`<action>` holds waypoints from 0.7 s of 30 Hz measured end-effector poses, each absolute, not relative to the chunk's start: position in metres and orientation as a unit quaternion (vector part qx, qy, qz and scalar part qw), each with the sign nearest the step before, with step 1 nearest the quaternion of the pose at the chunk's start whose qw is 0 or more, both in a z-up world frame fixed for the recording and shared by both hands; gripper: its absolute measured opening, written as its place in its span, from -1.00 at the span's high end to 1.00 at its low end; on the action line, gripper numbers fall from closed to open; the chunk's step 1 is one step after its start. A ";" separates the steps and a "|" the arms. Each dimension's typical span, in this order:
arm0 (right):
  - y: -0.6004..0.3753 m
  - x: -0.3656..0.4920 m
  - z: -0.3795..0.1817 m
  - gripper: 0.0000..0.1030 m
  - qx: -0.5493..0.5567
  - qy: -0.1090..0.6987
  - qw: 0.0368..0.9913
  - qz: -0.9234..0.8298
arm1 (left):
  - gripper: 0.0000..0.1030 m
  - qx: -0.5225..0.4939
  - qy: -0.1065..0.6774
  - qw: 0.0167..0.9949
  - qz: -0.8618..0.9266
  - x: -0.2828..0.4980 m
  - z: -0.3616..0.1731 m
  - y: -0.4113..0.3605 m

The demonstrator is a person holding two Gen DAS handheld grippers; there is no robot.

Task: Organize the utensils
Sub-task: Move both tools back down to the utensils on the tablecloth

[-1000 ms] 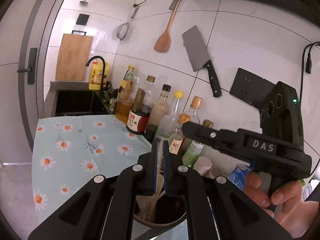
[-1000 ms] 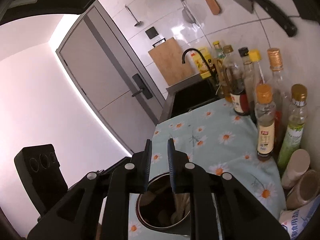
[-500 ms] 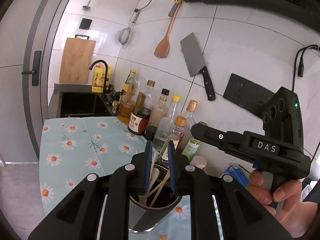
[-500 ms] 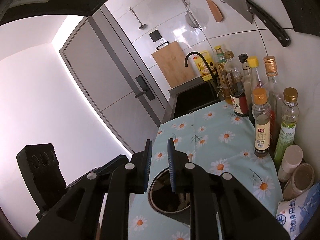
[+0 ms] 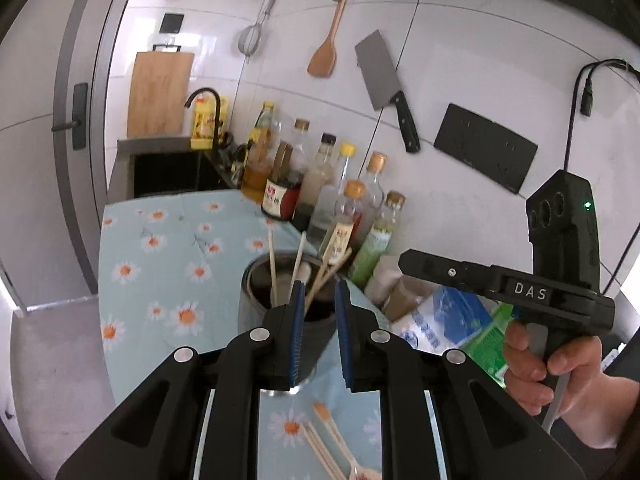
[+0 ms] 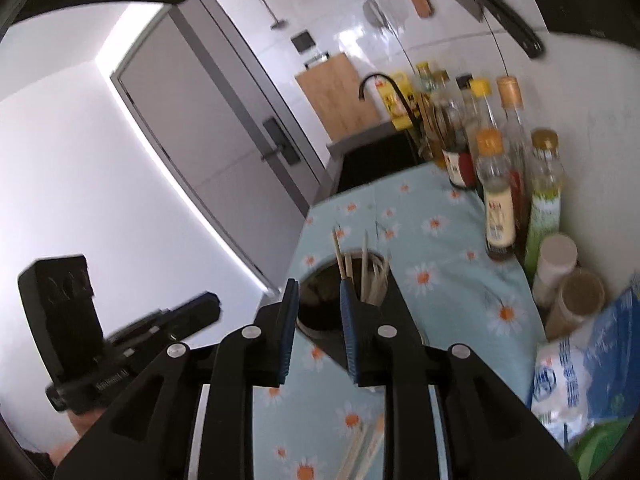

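- Both grippers have drawn back from the metal holder (image 5: 280,308), which a second ago sat right under their fingers and now stands clear ahead of them with its contents showing.
- Left gripper (image 5: 318,332): its blue pads stand a little apart with nothing between them; the holder is just beyond the tips.
- Right gripper (image 6: 318,332): jaws are opening, and nothing sits between them; the holder's rim lies just past the fingertips.
- Done so far, as I judge it: several chopsticks (image 5: 273,264) and a pale spoon already stand upright in the holder.
- Left to do: more wooden utensils (image 5: 332,440) lie flat on the daisy-print cloth (image 5: 160,264), under and just behind the left gripper's fingers; the right wrist view shows them below its fingers too.
- Around: a row of bottles (image 5: 352,208) stands past the holder toward the tiled wall, with jars and a blue-and-white bag (image 6: 576,372) off to the right gripper's right side.
- In the way: the two grippers are close together, and the sticks already in the holder lean across its mouth.
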State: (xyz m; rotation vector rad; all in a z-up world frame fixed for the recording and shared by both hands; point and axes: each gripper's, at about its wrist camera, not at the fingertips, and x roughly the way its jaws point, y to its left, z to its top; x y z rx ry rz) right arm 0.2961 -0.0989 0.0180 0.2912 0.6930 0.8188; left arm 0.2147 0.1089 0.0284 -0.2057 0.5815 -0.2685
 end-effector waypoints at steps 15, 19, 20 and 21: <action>-0.081 0.275 -0.083 0.55 0.099 0.520 0.766 0.366 | 0.71 -0.139 0.386 0.903 -0.128 0.170 -0.038 0.118; -0.072 0.278 -0.118 0.55 0.093 0.585 0.721 0.359 | 0.71 -0.152 0.409 0.891 -0.125 0.158 -0.059 0.121; -0.072 0.279 -0.129 0.55 0.094 0.601 0.711 0.352 | 0.71 -0.156 0.414 0.888 -0.125 0.156 -0.063 0.121; -0.072 0.279 -0.136 0.55 0.091 0.610 0.706 0.347 | 0.71 -0.162 0.419 0.885 -0.125 0.152 -0.069 0.123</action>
